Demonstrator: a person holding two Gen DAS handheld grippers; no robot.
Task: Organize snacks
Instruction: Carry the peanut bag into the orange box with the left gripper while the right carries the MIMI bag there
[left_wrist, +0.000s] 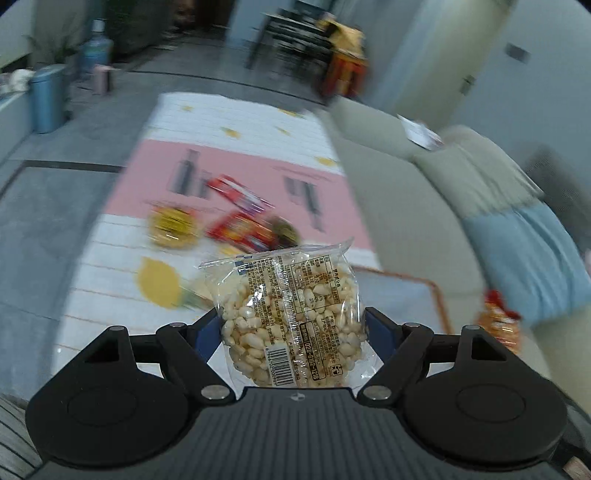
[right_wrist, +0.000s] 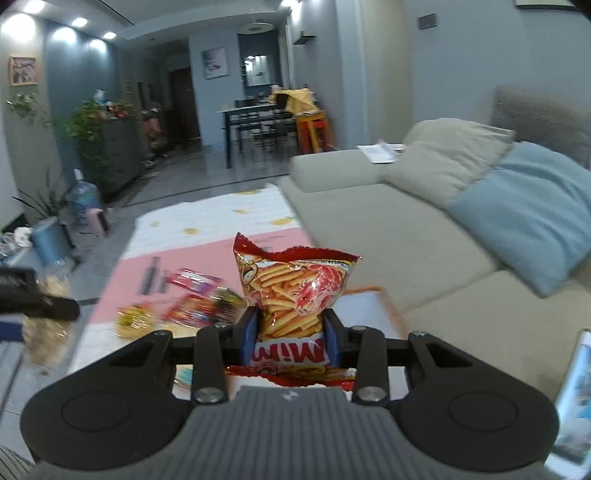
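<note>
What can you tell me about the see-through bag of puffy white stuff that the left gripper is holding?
The clear plastic packet of puffed white grains looks full and lumpy, with crimped, sealed ends. Its printed side faces the camera: small dark text, a nutrition table, and a barcode near the bottom edge. It stands roughly upright, lifted above the patterned floor mat. The left gripper pinches it around the middle, a blue pad pressing on each side. Nothing else touches it.

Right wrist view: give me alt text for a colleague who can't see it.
The right gripper is shut on a red bag of shrimp sticks, held above a pink-and-white floor mat with more snack packets scattered on it. A beige sofa stands to the right.
</note>
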